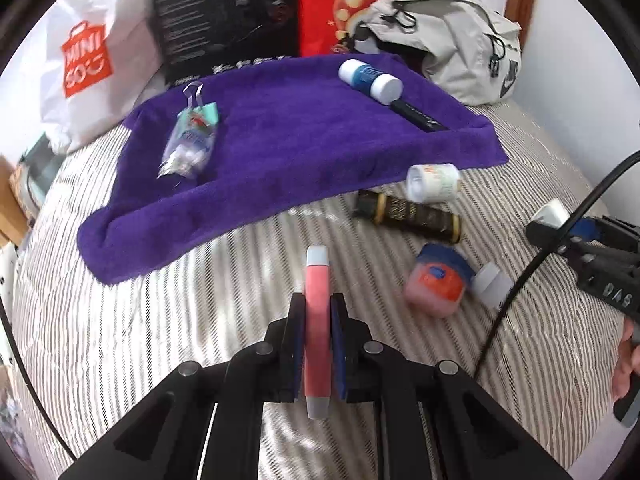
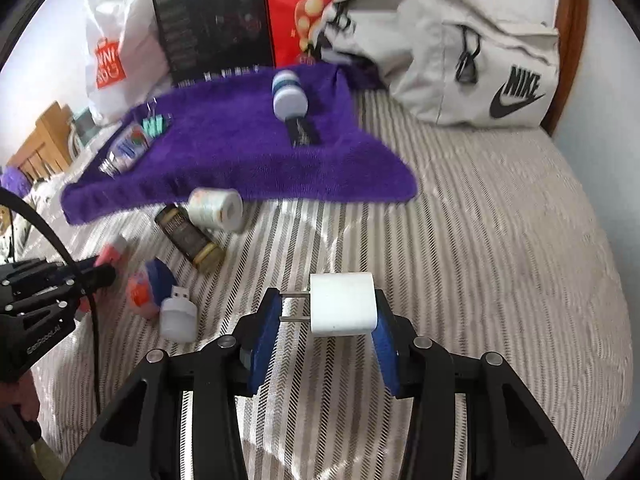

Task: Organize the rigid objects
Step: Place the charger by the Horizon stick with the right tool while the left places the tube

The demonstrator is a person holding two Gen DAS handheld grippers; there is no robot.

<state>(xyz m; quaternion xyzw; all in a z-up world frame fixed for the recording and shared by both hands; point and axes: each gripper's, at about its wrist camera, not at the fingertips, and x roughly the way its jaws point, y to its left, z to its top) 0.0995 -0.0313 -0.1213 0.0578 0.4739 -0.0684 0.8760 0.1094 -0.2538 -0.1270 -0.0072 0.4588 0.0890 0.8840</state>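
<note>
My left gripper [image 1: 317, 312] is shut on a flat pink tube with pale caps [image 1: 317, 308], held over the striped bed short of the purple towel [image 1: 280, 144]. On the towel lie a clear packet with a binder clip [image 1: 188, 148], a blue-and-white bottle [image 1: 370, 79] and a black stick [image 1: 418, 115]. My right gripper [image 2: 326, 306] is shut on a white plug charger [image 2: 343, 304], prongs pointing left. Loose on the bed are a white jar [image 2: 216, 207], a dark gold-banded tube [image 2: 188, 237], a pink jar with a blue lid [image 2: 146, 288] and a white USB lamp [image 2: 178, 314].
Behind the towel stand a white shopping bag [image 1: 88, 60], a black box [image 1: 224, 16], a red bag [image 1: 360, 4] and a grey backpack [image 2: 460, 64]. A black cable [image 1: 520, 280] hangs near the right gripper. Open striped bedspread [image 2: 500, 240] lies to the right.
</note>
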